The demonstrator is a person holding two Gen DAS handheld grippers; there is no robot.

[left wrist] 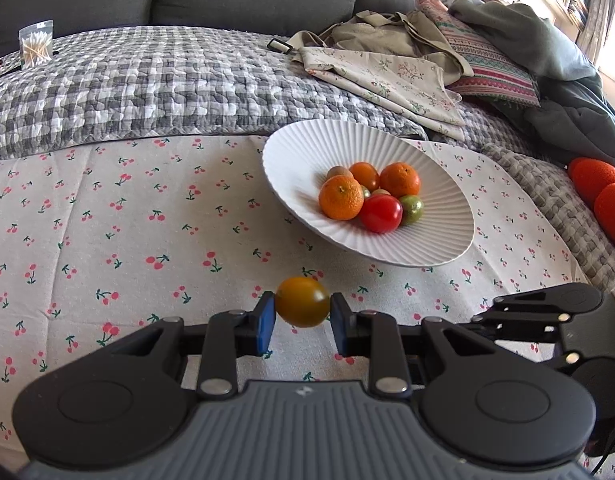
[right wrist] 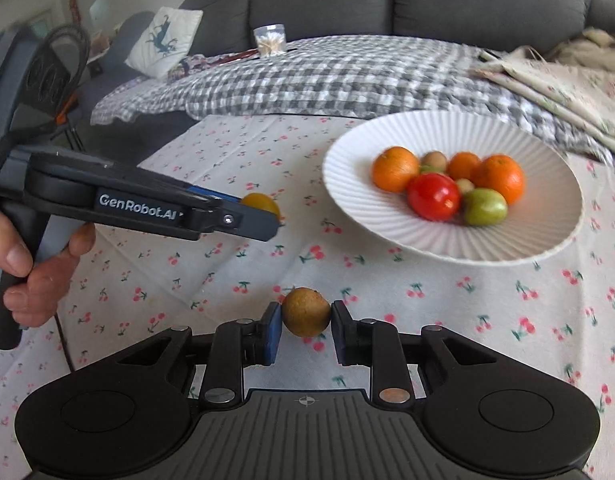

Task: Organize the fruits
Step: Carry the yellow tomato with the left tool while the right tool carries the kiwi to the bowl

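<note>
My left gripper [left wrist: 302, 322] pinches round yellow-orange tomato [left wrist: 302, 301]; right gripper [right wrist: 306, 332] pinches brown kiwi-like fruit [right wrist: 306, 311]. Both short of white ribbed ceramic bowl [right wrist: 547, 236]. Risk: smooth rounds squirting out, rolling off cherry-print cloth [left wrist: 107, 220]; piled fruit scattering on drop.

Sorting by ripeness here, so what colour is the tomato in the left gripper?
Yellow-orange, shading to dark green on one side: the tomato, clearest in the left wrist view.

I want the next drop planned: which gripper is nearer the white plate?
Right, probably. The right gripper, holding a brown fruit, sits just before the white plate; the left gripper is farther left.
</note>
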